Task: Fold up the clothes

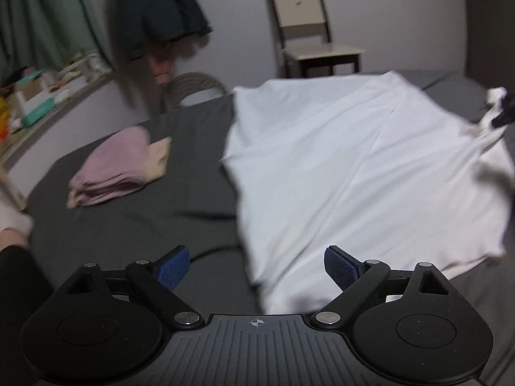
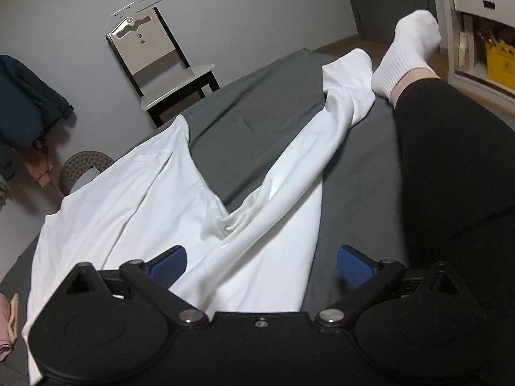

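Bed: one dark grey sheet (image 1: 167, 225) under everything, wrinkled near the left gripper.
White garment: one (image 1: 354, 167), spread wide over the sheet's middle; in the right wrist view one long sleeve (image 2: 338, 122) stretches away toward the far edge and ends just beside the socked foot.
Leg: one, in black (image 2: 450, 167), lying on the sheet to the right of the sleeve, with one white sock (image 2: 405, 54) at the end.
Chair: one pale-seated chair (image 1: 309, 32) against the wall beyond the bed.
Folded pile: one stack on the sheet, well left of the white garment; two pieces counted, a pink one (image 1: 112, 167) on top and a beige one (image 1: 157, 160) under it.
Hanging clothes: one dark jacket (image 1: 161, 3) on the wall, blurred.
Left gripper: (image 1: 256, 271) jaws wide apart, nothing between them, low over the near hem of the white garment.
Right gripper: (image 2: 260, 268) jaws wide apart too, straddling the white cloth near the sleeve's root, pads not closed on it.
Blue pads: four in all, two per gripper (image 1: 172, 270).
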`<state>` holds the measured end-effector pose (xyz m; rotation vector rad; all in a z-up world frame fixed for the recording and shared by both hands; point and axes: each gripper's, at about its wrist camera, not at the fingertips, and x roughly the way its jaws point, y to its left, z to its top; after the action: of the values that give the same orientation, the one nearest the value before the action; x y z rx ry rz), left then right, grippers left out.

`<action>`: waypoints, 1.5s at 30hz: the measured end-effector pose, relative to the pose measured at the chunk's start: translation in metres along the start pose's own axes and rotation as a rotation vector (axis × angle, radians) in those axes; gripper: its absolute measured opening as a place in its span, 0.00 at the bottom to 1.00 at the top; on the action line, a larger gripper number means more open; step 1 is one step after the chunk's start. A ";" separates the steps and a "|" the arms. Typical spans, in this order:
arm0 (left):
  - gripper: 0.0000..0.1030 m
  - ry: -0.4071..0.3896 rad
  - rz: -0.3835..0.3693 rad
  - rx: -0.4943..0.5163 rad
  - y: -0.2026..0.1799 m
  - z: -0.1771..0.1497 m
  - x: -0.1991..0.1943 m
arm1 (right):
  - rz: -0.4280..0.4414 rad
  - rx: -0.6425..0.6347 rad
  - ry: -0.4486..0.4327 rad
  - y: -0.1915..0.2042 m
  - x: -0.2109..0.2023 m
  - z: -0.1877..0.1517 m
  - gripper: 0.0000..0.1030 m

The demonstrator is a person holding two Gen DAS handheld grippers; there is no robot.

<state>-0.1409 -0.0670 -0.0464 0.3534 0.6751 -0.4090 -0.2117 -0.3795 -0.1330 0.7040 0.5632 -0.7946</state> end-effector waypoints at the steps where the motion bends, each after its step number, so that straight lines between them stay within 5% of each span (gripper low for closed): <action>1: 0.89 -0.009 -0.026 -0.008 -0.003 0.005 0.000 | -0.012 0.010 0.023 -0.002 0.005 -0.001 0.81; 3: 0.89 -0.016 -0.064 -0.034 -0.007 0.014 0.004 | -0.031 0.026 0.073 -0.007 0.015 -0.001 0.70; 10: 0.89 -0.057 -0.189 -0.070 -0.024 0.035 0.015 | -0.108 -0.038 0.044 -0.010 0.022 -0.006 0.65; 13: 0.89 -0.072 -0.208 -0.054 -0.030 0.041 0.017 | -0.102 -0.036 0.035 -0.014 0.026 -0.005 0.55; 17: 0.89 -0.069 -0.230 -0.055 -0.034 0.047 0.022 | -0.039 -0.046 0.032 -0.013 0.024 -0.003 0.04; 20: 0.89 -0.070 -0.238 -0.059 -0.034 0.049 0.024 | 0.016 -0.072 -0.004 -0.010 0.015 -0.003 0.03; 23: 0.89 -0.072 -0.245 -0.069 -0.032 0.047 0.024 | 0.069 -0.227 -0.110 0.010 -0.005 -0.009 0.03; 27: 0.89 -0.072 -0.248 -0.103 -0.026 0.046 0.025 | 0.191 -0.643 -0.230 0.065 -0.023 -0.041 0.03; 30: 0.89 -0.065 -0.265 -0.136 -0.020 0.047 0.028 | 0.246 -0.898 -0.139 0.097 -0.013 -0.077 0.03; 33: 0.89 -0.051 -0.303 -0.158 -0.016 0.050 0.034 | 0.176 -1.010 -0.102 0.110 -0.004 -0.103 0.08; 34: 0.89 -0.050 -0.312 -0.161 -0.016 0.052 0.035 | 0.186 -0.963 -0.111 0.108 -0.007 -0.098 0.13; 36: 0.89 -0.048 -0.330 -0.166 -0.017 0.054 0.039 | 0.233 -0.819 -0.130 0.099 -0.016 -0.080 0.59; 37: 0.89 -0.047 -0.332 -0.165 -0.017 0.055 0.041 | 0.251 -0.719 -0.147 0.089 -0.020 -0.067 0.66; 39: 0.89 -0.046 -0.334 -0.162 -0.019 0.056 0.042 | 0.267 -0.490 -0.174 0.064 -0.024 -0.035 0.67; 42: 0.89 -0.047 -0.344 -0.156 -0.022 0.055 0.043 | 0.146 -0.229 -0.116 0.034 -0.001 0.030 0.67; 45: 0.89 -0.041 -0.350 -0.140 -0.025 0.051 0.045 | 0.058 -0.109 -0.047 0.022 0.041 0.096 0.67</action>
<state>-0.0944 -0.1219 -0.0438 0.0925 0.7229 -0.6952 -0.1524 -0.4578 -0.0918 0.5976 0.5366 -0.7195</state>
